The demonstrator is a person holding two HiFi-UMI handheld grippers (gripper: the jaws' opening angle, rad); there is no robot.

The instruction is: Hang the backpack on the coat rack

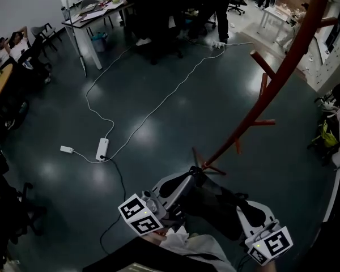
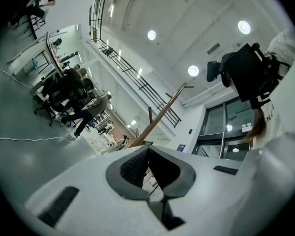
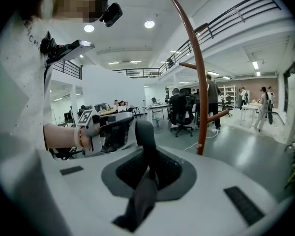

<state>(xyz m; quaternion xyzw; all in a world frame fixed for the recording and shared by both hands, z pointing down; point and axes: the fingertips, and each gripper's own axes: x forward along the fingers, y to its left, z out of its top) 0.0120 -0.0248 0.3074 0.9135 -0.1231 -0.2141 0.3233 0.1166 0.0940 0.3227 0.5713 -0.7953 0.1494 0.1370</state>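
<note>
**Dim floor below, bright ceiling above**

The head view is dim. Its dark, glossy floor [image 1: 175, 112] carries soft pale reflections of overhead light, and the backpack [image 1: 215, 205] at the bottom edge is a near-black mass with little detail. Both gripper views are brighter, lit by round ceiling lamps [image 2: 152, 34] that flare white. Black vignetting fills their corners, and wide-angle distortion bows the railing [image 2: 137, 80] and other straight lines toward the edges. Surfaces nearest those lenses look soft, while the far room stays fairly sharp. Shadows are faint and diffuse.
</note>
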